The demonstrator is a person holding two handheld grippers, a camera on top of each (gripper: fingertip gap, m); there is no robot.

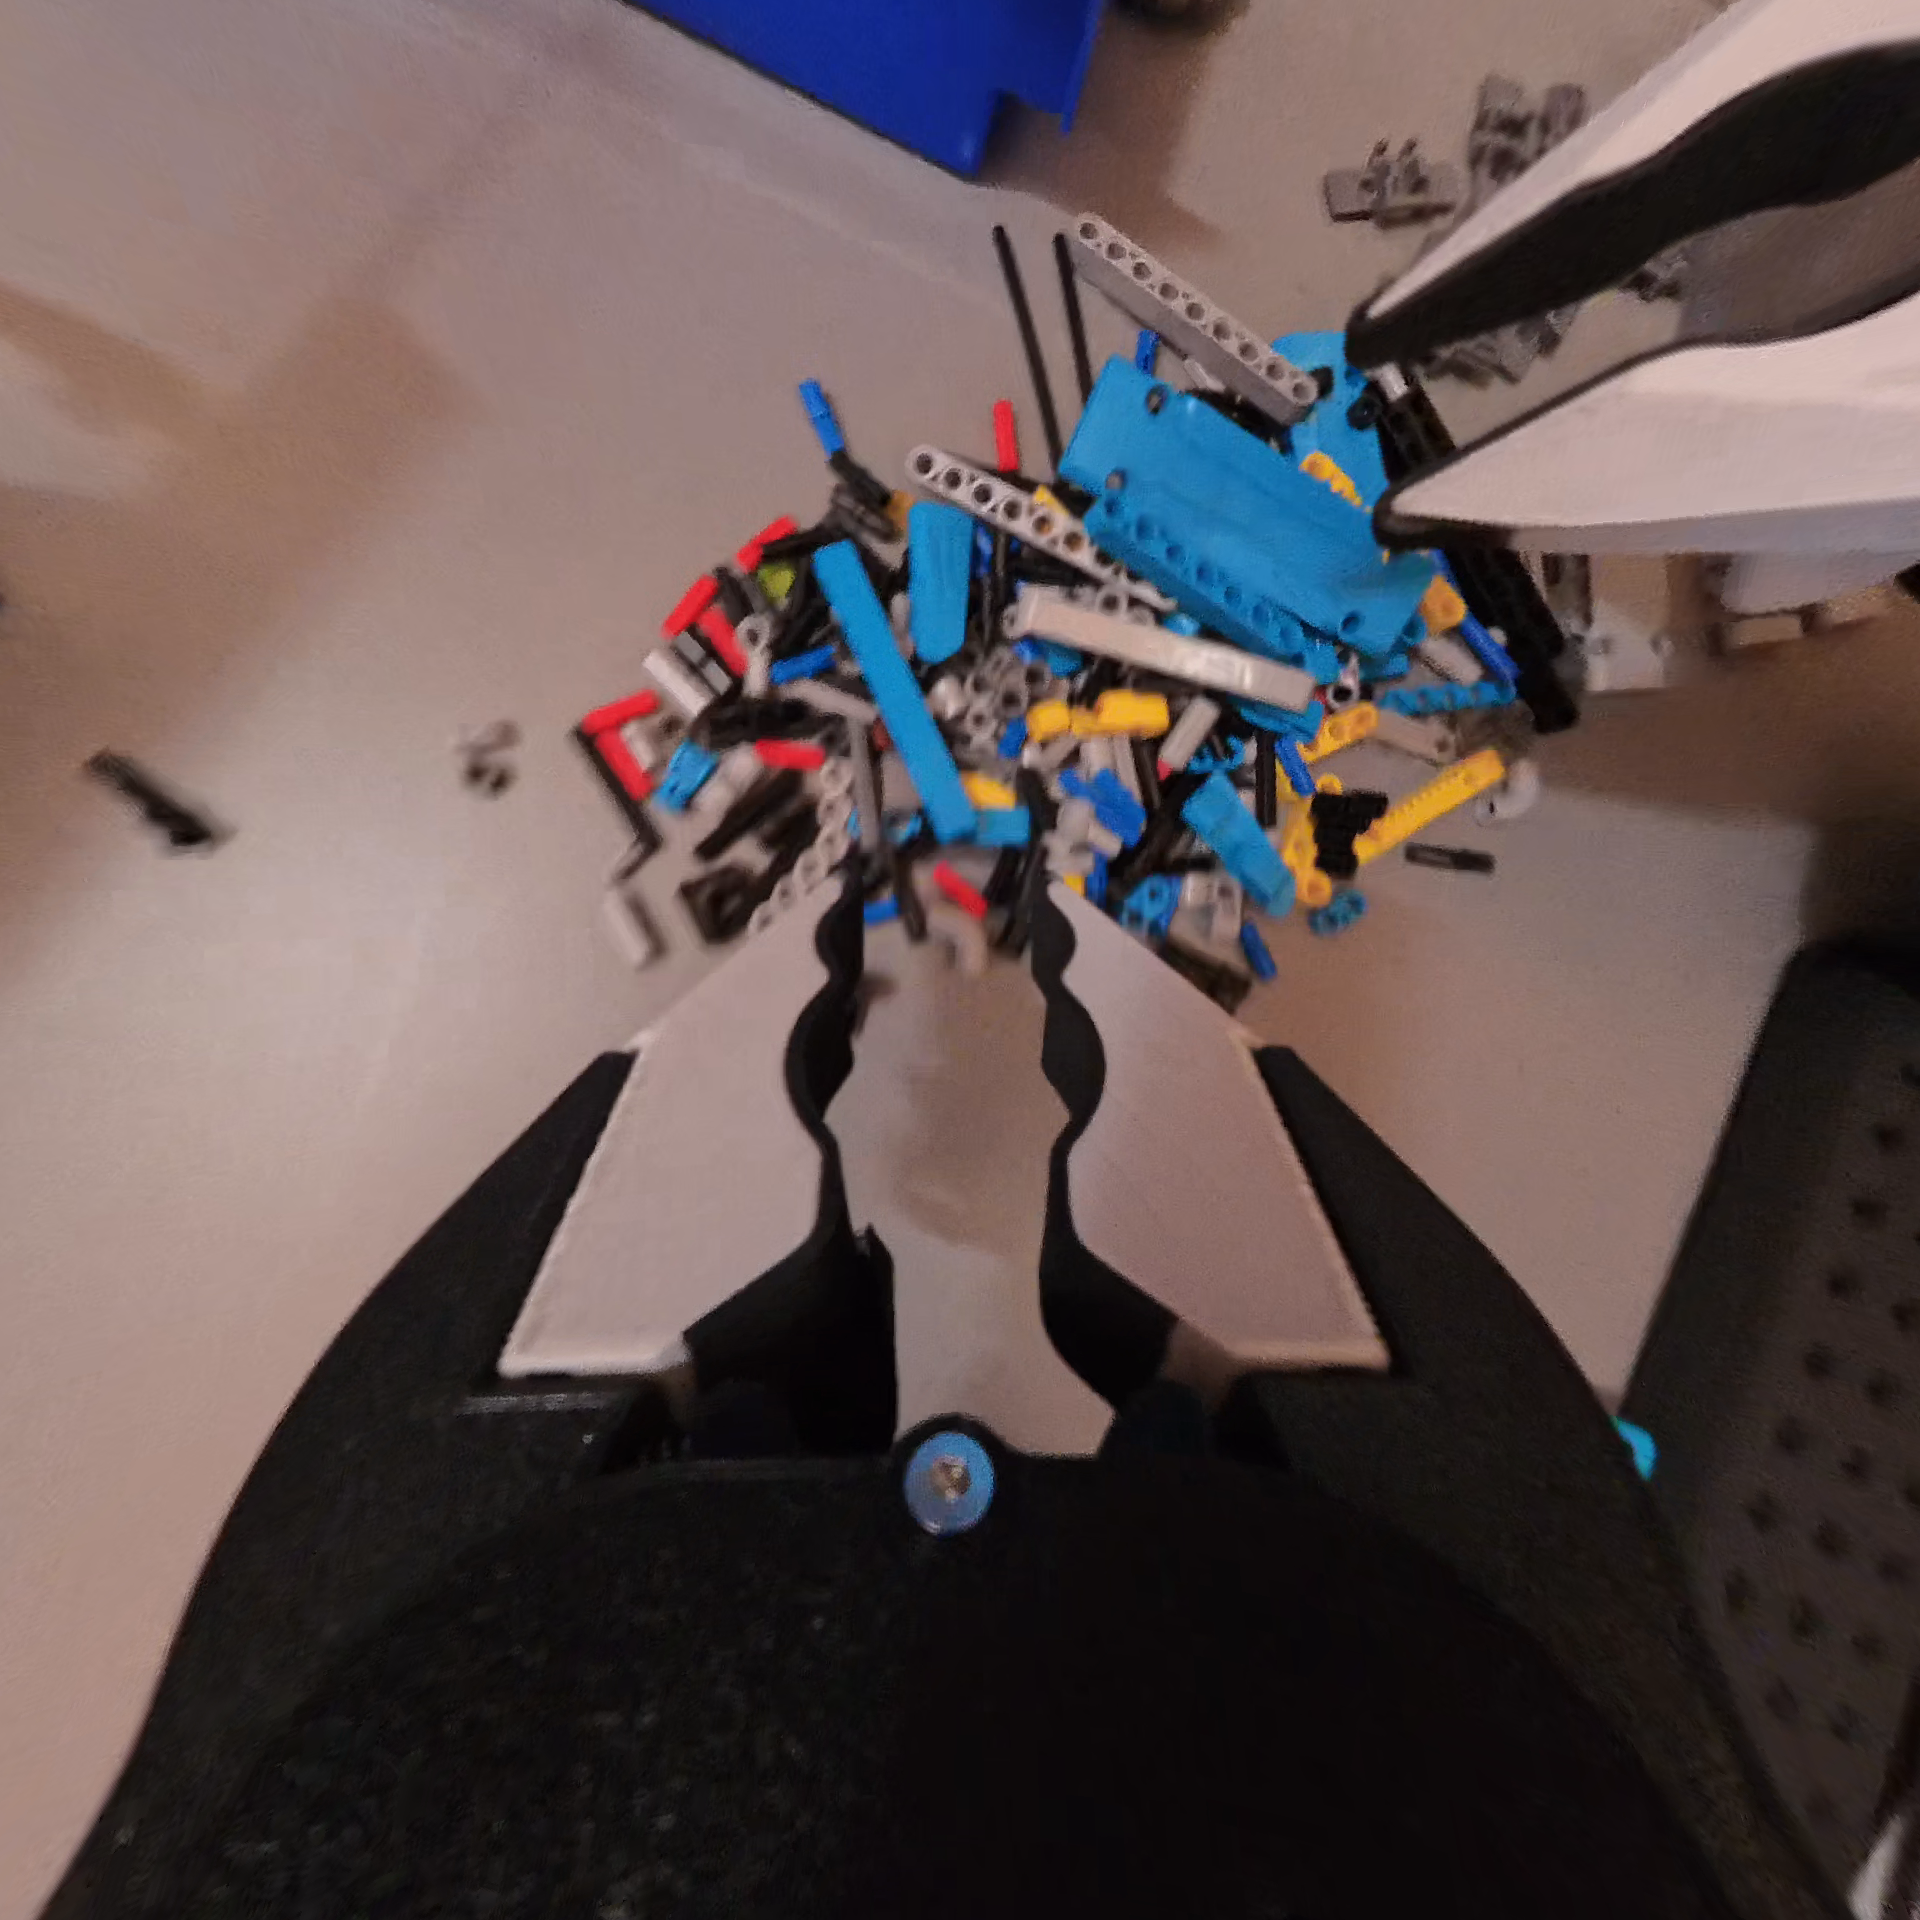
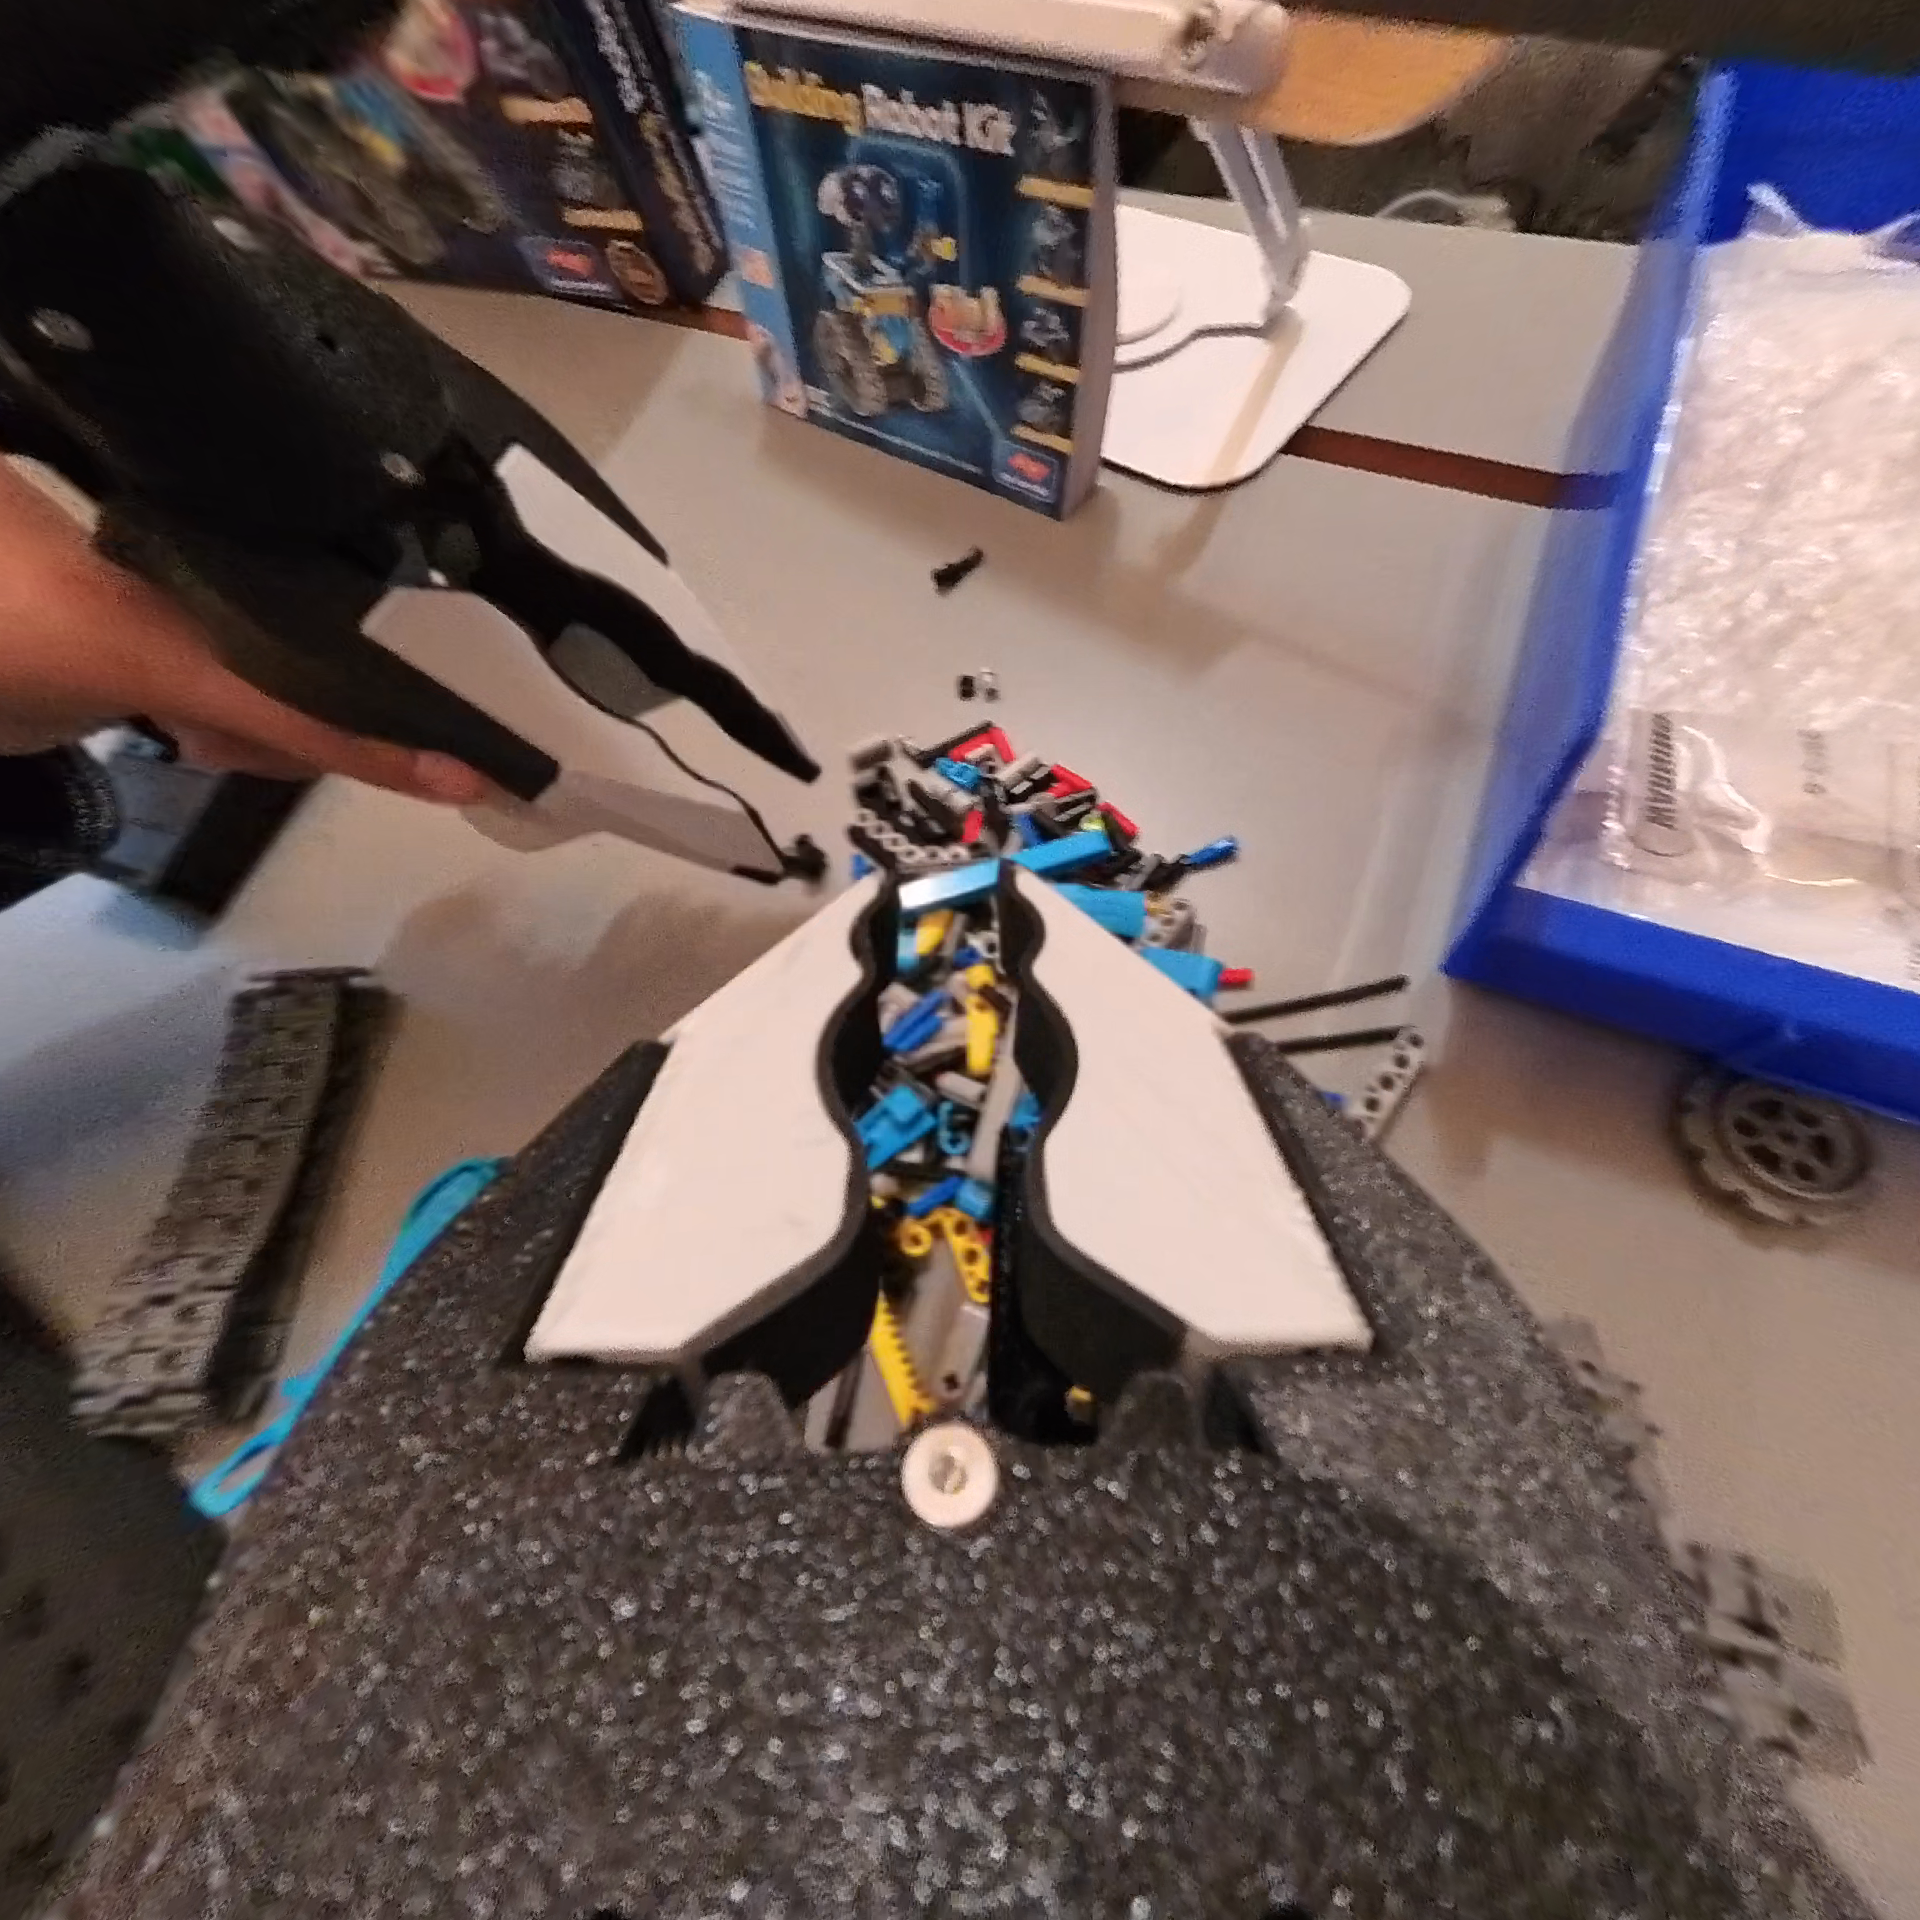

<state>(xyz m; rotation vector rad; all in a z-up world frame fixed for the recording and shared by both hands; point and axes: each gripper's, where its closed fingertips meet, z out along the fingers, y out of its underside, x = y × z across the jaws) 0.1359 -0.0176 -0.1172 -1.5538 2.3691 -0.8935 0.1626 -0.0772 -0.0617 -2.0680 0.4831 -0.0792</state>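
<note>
A pile of small building pieces (image 1: 1039, 707) in blue, black, grey, yellow and red lies on the beige table (image 1: 364, 468). My left gripper (image 1: 951, 902) is open and empty, with its tips at the near edge of the pile. It also shows in the right wrist view (image 2: 810, 816) at the left of the pile (image 2: 997, 821). My right gripper (image 2: 945, 883) is closed on a light blue panel piece (image 2: 951, 891) at the top of the pile. In the left wrist view the right gripper (image 1: 1377, 431) straddles the end of that blue panel (image 1: 1216, 509).
A blue bin (image 2: 1558, 727) with clear bags stands at the right; it also shows in the left wrist view (image 1: 914, 73). A kit box (image 2: 914, 281) and a white stand base (image 2: 1247, 343) are behind. A wheel (image 2: 1777, 1143), a black track (image 2: 208, 1195) and loose pieces (image 1: 156, 800) lie around.
</note>
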